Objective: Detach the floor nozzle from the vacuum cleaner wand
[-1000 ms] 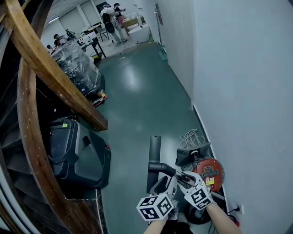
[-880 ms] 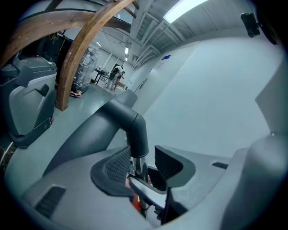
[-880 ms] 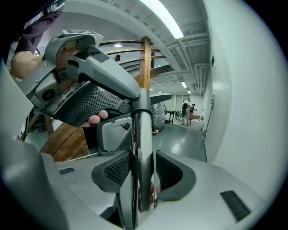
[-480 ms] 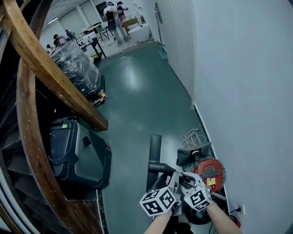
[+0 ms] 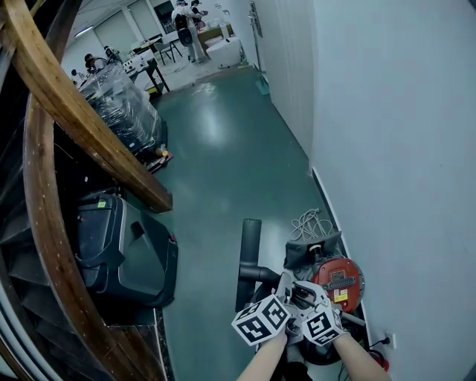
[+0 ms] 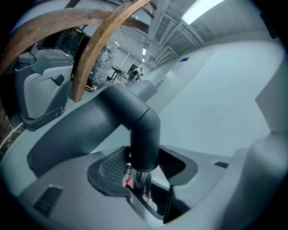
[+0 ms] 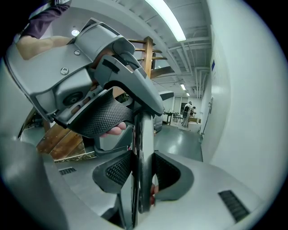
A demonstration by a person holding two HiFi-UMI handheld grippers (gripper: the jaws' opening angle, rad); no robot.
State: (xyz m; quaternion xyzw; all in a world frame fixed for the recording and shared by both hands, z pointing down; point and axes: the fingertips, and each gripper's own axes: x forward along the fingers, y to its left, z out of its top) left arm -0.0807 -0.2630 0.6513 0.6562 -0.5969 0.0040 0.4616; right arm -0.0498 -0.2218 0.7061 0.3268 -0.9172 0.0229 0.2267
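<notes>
Low against the white wall (image 5: 394, 149), at the bottom edge of the head view: red canister (image 5: 338, 279) sits close to the wall's foot, coiled cable (image 5: 311, 223) just beyond it. Floor nozzle (image 5: 249, 249) lies on the green floor (image 5: 223, 149) just left of the canister, its long side running away down the corridor. Its elbow neck (image 6: 145, 134) rises back toward both grippers. Left gripper (image 6: 144, 162): fingers (image 6: 112, 167) opening, wide, elbow neck between them, bare metal end of the wand (image 6: 140, 180) showing just under the neck's collar. Right gripper (image 7: 143, 173): fingers (image 7: 118, 173) narrow, clamped either side of the wand, with the left gripper close above it. Room to move: open floor stretches ahead to distant people (image 5: 186, 15). Left edge hemmed by a black case (image 5: 123, 257) and the curved wooden stair rail (image 5: 74, 111), with a wrapped pallet (image 5: 123, 108) farther along. Right edge is wall, no slack beside the canister.
</notes>
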